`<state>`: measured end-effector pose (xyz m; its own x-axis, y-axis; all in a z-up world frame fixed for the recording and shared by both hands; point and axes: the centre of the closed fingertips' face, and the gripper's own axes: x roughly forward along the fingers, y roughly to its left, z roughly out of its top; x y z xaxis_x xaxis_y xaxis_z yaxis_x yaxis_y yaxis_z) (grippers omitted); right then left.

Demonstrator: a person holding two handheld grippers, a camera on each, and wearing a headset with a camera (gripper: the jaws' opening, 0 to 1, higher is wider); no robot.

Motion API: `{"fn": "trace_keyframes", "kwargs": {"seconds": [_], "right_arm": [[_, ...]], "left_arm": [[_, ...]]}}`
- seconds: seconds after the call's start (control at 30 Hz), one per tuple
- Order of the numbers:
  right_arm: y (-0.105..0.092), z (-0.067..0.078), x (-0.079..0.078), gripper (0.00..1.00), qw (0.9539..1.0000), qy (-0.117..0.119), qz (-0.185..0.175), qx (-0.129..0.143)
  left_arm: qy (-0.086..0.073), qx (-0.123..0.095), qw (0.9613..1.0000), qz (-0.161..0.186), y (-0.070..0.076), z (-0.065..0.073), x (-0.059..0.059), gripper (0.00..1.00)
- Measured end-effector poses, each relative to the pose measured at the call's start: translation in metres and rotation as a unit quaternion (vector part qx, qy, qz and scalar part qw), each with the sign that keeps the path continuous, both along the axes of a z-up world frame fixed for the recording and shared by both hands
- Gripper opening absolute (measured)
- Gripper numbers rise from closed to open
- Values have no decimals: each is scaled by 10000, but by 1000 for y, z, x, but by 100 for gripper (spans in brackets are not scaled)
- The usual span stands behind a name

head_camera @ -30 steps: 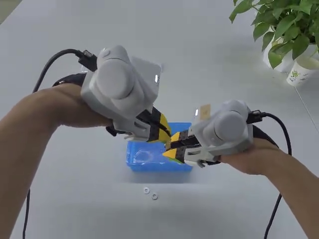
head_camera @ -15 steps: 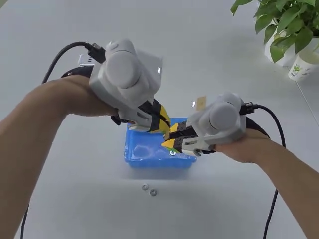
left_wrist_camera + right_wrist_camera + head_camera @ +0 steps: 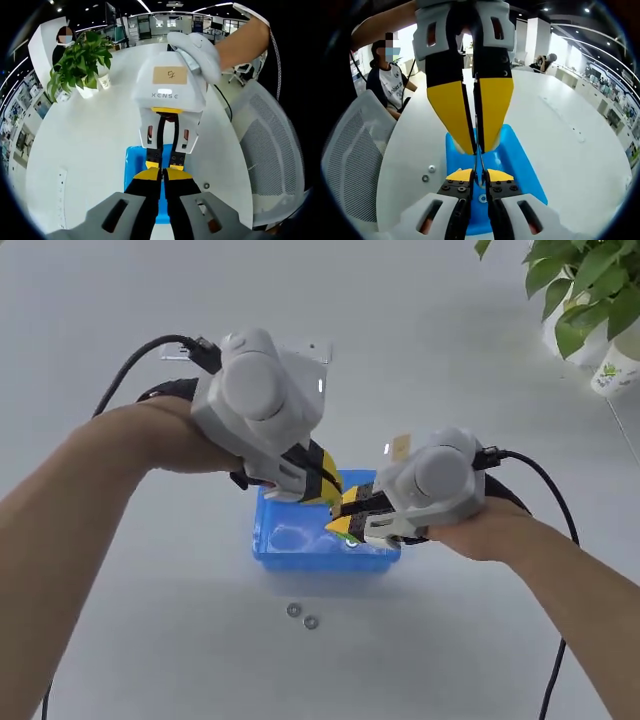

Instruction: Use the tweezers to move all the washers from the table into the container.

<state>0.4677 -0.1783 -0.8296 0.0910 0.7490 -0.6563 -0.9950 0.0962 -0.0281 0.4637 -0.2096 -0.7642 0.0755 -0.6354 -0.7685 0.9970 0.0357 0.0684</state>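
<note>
A blue container (image 3: 285,543) sits on the white table, and my two grippers meet tip to tip above its right half. The left gripper (image 3: 327,494) and the right gripper (image 3: 341,524) are both shut on thin metal tweezers (image 3: 478,152) that run between their yellow jaws. The tweezers' tip points down into the container (image 3: 517,157), where one washer (image 3: 482,198) lies on the floor. Two more washers (image 3: 293,611) (image 3: 311,622) lie on the table just in front of the container, also seen as washers (image 3: 428,173) to its left in the right gripper view.
A potted plant (image 3: 585,290) in a white cup stands at the far right of the table. A mesh chair (image 3: 280,150) is beside the table's edge. A person (image 3: 390,75) sits beyond the table. Cables trail from both grippers.
The head camera has shifted. Both grippers stay together over the container, and a washer now shows inside it below the jaw tips. The two washers on the table have not moved.
</note>
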Motion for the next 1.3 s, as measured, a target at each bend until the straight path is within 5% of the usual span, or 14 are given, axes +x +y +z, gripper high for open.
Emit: {"fn": "trace_keyframes", "kwargs": {"seconds": [0.63,1.3], "right_arm": [[-2,-26,6,11,9996,52,123,-257],[-1,-17,11,13,9999,7,22,-148]], "left_arm": [[55,-12,10000,79,-1,-25,6,6],[-64,-105,9998,153,-2,-16,13,6]]}}
